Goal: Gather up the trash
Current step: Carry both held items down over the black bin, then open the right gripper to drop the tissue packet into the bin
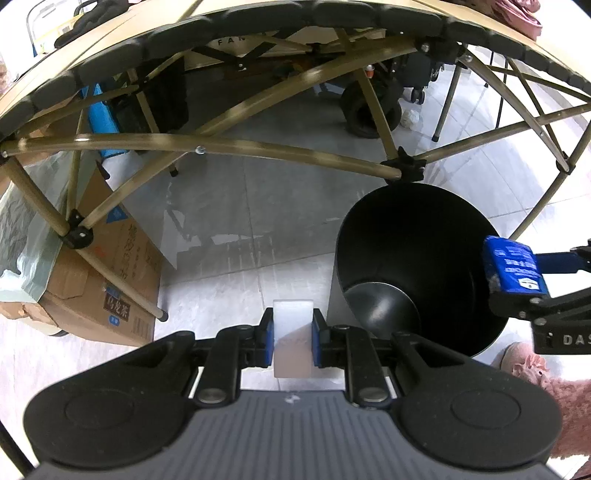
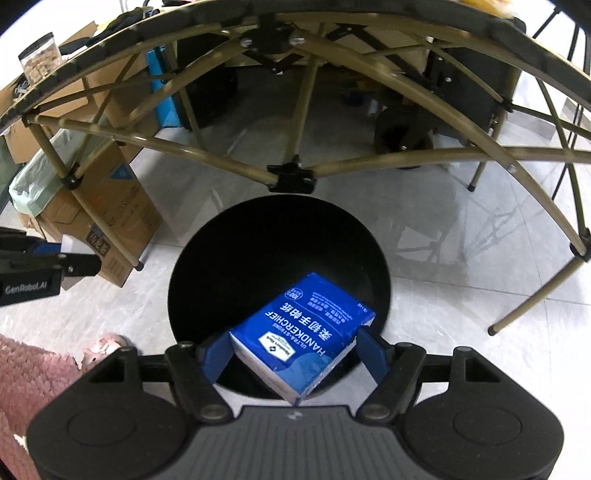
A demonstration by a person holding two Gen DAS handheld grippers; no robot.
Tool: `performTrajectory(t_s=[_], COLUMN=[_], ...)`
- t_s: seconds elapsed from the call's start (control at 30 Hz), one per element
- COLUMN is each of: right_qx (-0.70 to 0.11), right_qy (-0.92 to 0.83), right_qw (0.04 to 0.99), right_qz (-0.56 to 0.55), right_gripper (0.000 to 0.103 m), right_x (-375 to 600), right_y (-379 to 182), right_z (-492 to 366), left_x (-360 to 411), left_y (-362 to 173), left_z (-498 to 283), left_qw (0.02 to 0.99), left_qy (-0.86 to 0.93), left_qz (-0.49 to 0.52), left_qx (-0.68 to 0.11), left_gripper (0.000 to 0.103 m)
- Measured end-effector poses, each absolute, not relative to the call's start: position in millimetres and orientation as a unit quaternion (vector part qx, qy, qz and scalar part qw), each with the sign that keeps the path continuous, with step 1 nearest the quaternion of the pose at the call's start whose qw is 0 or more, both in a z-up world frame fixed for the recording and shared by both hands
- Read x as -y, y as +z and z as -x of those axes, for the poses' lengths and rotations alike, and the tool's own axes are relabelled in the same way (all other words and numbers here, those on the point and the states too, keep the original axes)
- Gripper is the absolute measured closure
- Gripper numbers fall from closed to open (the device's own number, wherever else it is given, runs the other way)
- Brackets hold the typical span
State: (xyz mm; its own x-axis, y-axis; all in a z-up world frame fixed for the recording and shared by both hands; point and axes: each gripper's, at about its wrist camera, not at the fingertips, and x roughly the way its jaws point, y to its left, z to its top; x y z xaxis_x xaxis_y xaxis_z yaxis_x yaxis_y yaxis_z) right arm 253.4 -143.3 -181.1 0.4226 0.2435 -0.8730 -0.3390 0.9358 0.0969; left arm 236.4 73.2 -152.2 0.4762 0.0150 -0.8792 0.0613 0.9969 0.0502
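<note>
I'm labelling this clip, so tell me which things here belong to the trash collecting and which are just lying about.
Part of the job:
- blue tissue pack, held in the right claw
- white block, held in the left claw
- black bin

Just lying about:
- folding table frame
- cardboard box
- jar

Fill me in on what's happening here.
A person with a gripper in each hand is collecting trash into a black bin on the floor beside a folding table. The right gripper holds a blue tissue pack over the bin's mouth, not yet dropped. The left gripper is shut on a white block, off to the bin's side, above the floor.
</note>
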Motion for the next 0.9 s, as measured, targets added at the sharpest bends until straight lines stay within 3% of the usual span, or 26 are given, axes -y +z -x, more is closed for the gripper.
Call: performTrajectory(t_s=[0.43,0.57,0.67,0.9], right_qx=[-0.529,-0.532,-0.53,-0.54], right_qy=[0.171,0.162,0.154,0.141], right_qw=[0.83,0.83,0.833,0.829], right_qz=[0.049,0.046,0.045,0.042], right_gripper=[0.03,0.009,0.001,0.0], right_x=[113,110,112,117], right_y=[-193,-195,-195,-200], right_z=[-278,-279,-281,-284], left_x=[-81,-83,-82,-81], left_y=[-151,-151,-151,-151], left_z=[-234,-234,-234,-234], left_qw=[0.859,0.858,0.858,0.857], left_qy=[-0.009,-0.007,-0.007,-0.009], left_qz=[-0.028,-0.027,-0.028,-0.03], left_qx=[-0.512,-0.512,-0.513,-0.514], left_gripper=[0.084,0.084,0.084,0.084])
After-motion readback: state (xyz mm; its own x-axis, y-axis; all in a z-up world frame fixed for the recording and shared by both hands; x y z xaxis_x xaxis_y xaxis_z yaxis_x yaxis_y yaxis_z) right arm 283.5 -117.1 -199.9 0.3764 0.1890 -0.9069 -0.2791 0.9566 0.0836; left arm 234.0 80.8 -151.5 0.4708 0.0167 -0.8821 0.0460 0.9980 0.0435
